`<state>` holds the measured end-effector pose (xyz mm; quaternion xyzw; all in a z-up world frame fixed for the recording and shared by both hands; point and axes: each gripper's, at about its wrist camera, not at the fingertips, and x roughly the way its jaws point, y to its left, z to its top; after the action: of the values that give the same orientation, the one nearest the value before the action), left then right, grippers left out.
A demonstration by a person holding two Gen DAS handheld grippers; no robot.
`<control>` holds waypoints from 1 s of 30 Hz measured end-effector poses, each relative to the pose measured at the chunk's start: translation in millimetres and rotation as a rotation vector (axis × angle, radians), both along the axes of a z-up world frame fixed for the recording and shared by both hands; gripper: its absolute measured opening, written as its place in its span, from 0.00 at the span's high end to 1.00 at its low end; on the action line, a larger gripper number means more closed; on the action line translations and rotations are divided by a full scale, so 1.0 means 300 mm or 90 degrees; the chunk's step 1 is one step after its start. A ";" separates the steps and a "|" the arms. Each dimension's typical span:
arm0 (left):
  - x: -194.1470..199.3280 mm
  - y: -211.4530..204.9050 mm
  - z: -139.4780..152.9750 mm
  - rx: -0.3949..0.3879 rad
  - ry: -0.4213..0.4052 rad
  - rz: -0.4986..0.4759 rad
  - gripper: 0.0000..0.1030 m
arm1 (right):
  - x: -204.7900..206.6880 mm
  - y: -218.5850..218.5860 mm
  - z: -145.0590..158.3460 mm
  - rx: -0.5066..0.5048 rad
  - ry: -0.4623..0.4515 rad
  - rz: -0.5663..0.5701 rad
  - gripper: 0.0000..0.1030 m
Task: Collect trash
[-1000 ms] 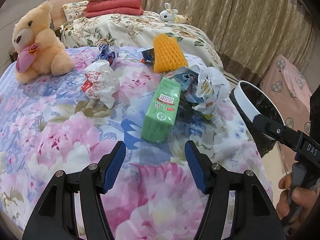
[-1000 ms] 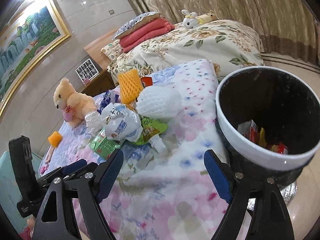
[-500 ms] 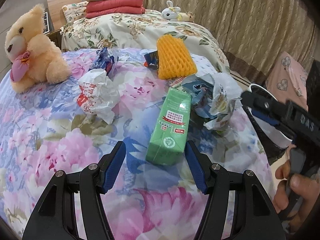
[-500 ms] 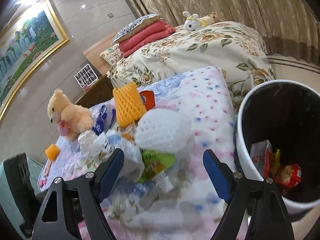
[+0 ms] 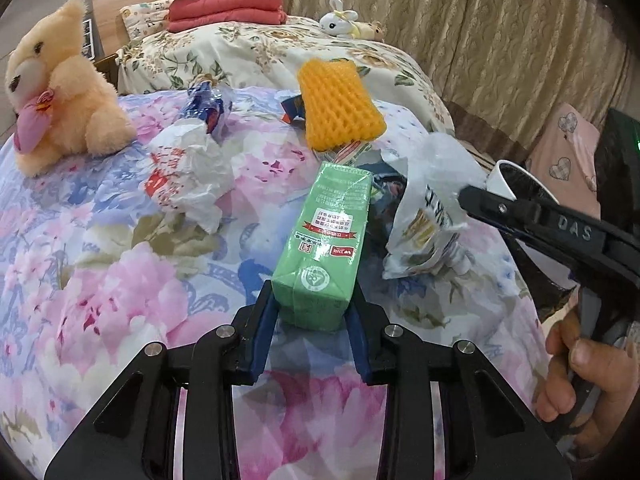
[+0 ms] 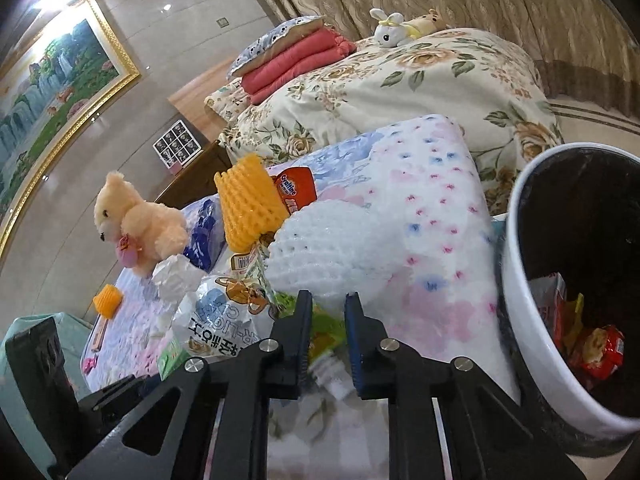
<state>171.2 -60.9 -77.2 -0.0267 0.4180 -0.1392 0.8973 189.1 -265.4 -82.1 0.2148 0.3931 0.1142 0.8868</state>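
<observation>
On the flowered bedspread (image 5: pixel 100 280) a green carton (image 5: pixel 332 220) lies pointing away from me. My left gripper (image 5: pixel 311 300) is closing, and its blue pads press on both sides of the carton's near end. Just right of the carton is a white printed bag (image 5: pixel 424 208), with a finger (image 5: pixel 500 208) of the right gripper reaching over it. In the right wrist view my right gripper (image 6: pixel 329 300) is closing to a narrow gap, pinching a green pouch (image 6: pixel 326 332) below a white foam net (image 6: pixel 332 248). The bin (image 6: pixel 516 280) stands to the right with wrappers (image 6: pixel 600 348) inside.
Other litter on the bed: a yellow foam net (image 5: pixel 340 108), crumpled white paper (image 5: pixel 188 176), a blue wrapper (image 5: pixel 204 108) and an orange packet (image 6: pixel 294 190). A teddy bear (image 5: pixel 60 96) sits at the left. A second bed (image 6: pixel 400 80) and curtains stand behind.
Both grippers went from wide open to closed. The left moved up to the green carton and gripped its end. The right moved in on the litter pile and closed there.
</observation>
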 end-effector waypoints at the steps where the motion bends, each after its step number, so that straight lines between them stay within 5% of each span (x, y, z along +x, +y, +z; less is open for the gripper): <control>1: -0.010 0.005 0.005 -0.002 -0.003 0.002 0.69 | -0.012 -0.006 0.005 0.001 -0.002 -0.001 0.87; 12: -0.111 0.060 0.094 -0.027 -0.046 0.023 0.70 | -0.140 -0.055 0.085 0.006 -0.038 -0.005 0.89; 30: -0.166 -0.156 0.197 -0.023 -0.094 -0.086 0.70 | -0.274 -0.186 0.144 0.008 -0.058 -0.052 0.89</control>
<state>121.4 -107.7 -18.1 -0.0042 0.3492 -0.2083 0.9136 106.9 -321.1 -39.0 0.2312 0.3427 0.0898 0.9061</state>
